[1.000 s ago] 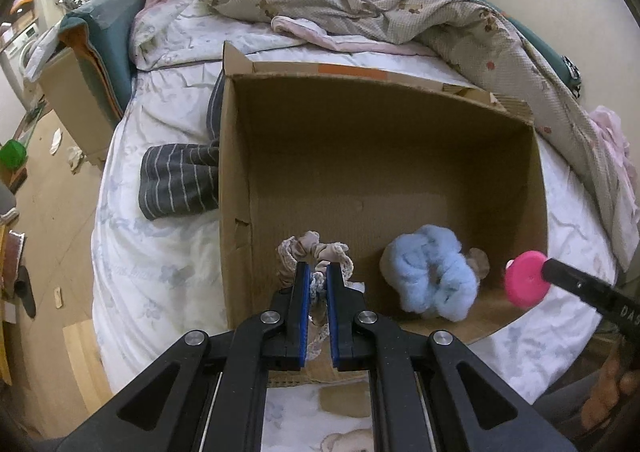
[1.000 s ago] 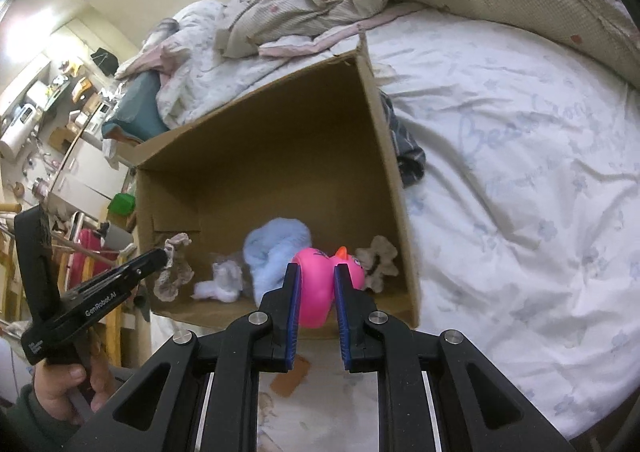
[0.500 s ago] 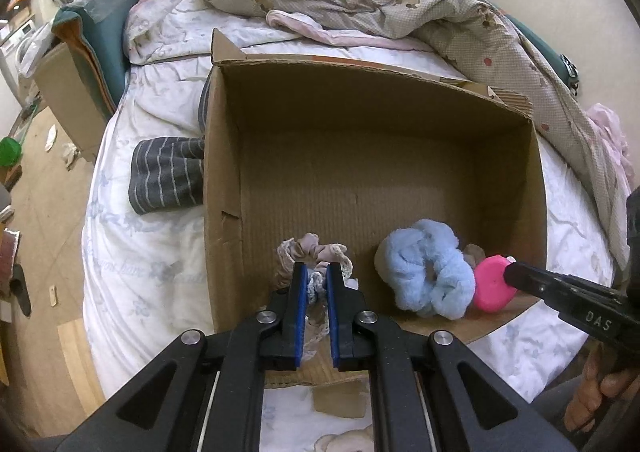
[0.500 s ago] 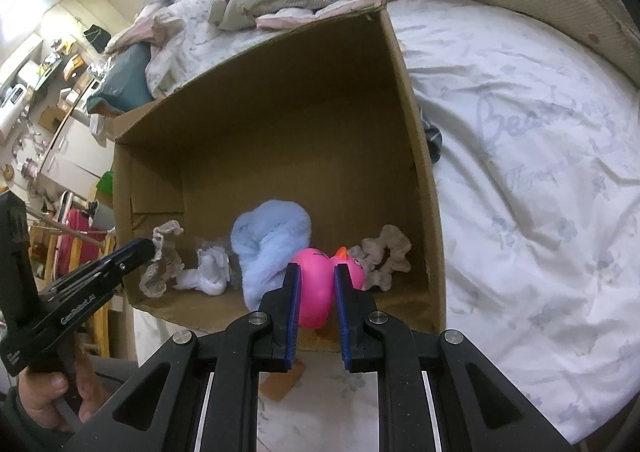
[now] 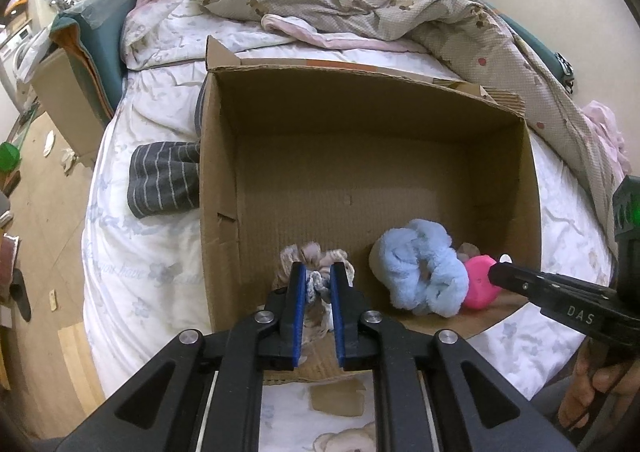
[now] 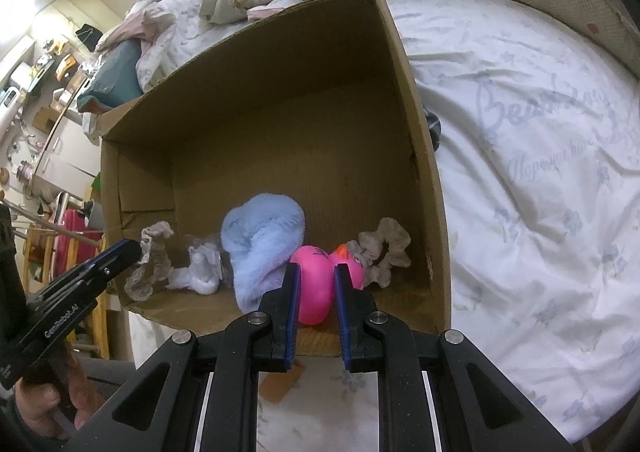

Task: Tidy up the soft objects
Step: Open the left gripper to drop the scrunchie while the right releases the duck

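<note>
An open cardboard box (image 5: 224, 180) lies on the bed and shows in the right wrist view (image 6: 416, 124) too. My left gripper (image 5: 318, 276) is shut on a beige lace scrunchie (image 5: 320, 256) at the box's near left; it shows from the side (image 6: 148, 264). My right gripper (image 6: 316, 276) is shut on a pink rubber duck (image 6: 316, 284), low inside the box at its near right; the duck also shows in the left wrist view (image 5: 480, 284). A fluffy light-blue scrunchie (image 5: 420, 272) lies between them. A taupe scrunchie (image 6: 384, 248) lies by the right wall.
A white cloth item (image 6: 200, 272) lies in the box by the blue scrunchie. A grey striped garment (image 5: 164, 180) lies on the sheet left of the box. A rumpled beige quilt (image 5: 360, 0) covers the far bed. Wooden floor (image 5: 40, 252) is at left.
Both grippers have moved forward and lower into the box. The pink duck went from outside the box's right edge to inside it beside the blue scrunchie. Both grips stayed shut.
</note>
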A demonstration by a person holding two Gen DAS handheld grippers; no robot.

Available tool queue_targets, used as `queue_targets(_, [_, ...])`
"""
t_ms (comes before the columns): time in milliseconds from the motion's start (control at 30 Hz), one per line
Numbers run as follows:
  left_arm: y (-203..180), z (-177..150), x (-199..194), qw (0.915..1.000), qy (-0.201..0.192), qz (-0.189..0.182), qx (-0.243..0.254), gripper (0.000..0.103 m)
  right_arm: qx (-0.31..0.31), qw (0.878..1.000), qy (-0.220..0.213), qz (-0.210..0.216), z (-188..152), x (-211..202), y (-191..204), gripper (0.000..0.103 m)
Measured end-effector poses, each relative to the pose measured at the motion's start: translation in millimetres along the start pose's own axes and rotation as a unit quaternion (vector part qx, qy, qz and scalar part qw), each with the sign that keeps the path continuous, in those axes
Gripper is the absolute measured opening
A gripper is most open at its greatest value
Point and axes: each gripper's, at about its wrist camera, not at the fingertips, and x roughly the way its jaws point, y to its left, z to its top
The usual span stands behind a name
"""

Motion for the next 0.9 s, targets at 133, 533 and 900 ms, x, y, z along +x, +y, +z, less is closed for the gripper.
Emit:
queue_targets(133, [-2.4,-1.0,-0.4,1.0000,0.002,-0.006,0.004,0.011,0.001,1.000,0.000,0.001,1.3,0.8,1.4,0.018])
queue_targets(533, [-5.9,0.4,-7.1,0.9999,-0.014,0.002,0.008,0.062,0.007,1.000,-0.013,0.012,1.5,-3.4,-1.5,0.021])
queue_targets(900, [-3.7,1.7,-10.8,0.9998,-0.021,0.004,0.005,0.066,0.019,0.998,-0.048,0.023,4.3,-20.4,-4.3,0.083])
